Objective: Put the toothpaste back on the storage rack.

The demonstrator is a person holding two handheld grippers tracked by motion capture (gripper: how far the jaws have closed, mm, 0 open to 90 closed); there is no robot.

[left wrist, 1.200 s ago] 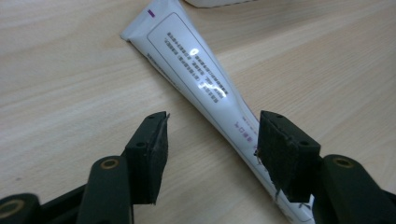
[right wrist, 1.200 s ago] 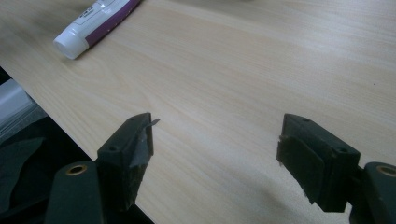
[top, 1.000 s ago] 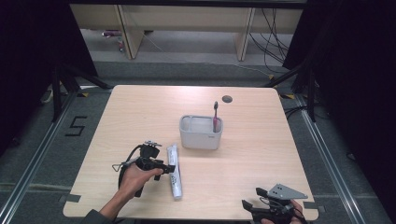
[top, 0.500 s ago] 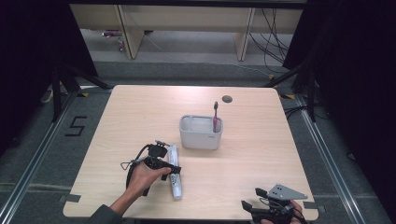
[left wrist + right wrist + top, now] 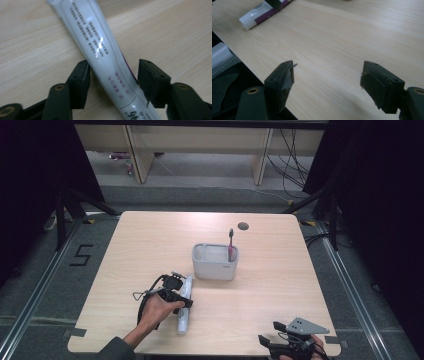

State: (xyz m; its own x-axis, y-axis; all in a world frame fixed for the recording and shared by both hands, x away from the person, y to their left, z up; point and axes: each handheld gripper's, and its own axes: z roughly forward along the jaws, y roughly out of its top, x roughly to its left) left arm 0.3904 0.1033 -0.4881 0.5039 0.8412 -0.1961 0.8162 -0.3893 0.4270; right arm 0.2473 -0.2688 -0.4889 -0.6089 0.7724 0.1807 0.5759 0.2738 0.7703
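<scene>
A white toothpaste tube point(image 5: 183, 321) with purple print lies flat on the wooden table point(image 5: 150, 240), near its front left. My left gripper point(image 5: 182, 298) is down over the tube's middle. In the left gripper view the tube point(image 5: 105, 50) runs between the two black jaws, which have just been closing; both pads meet its edges, so the left gripper point(image 5: 112, 75) is shut on it. My right gripper point(image 5: 267, 333) rests at the front right corner. Its jaws stand wide apart over bare wood, so the right gripper point(image 5: 327, 72) is open, with the tube point(image 5: 259, 13) far off.
A grey two-part bin point(image 5: 215, 267) stands at the table's middle with a pink toothbrush point(image 5: 230, 245) upright in its right part. A small round hole point(image 5: 243, 226) marks the far side. The table's front edge lies just below both hands.
My left hand has shifted slightly to the right over the tube, and the gripper has settled onto its middle. The right gripper has kept still.
</scene>
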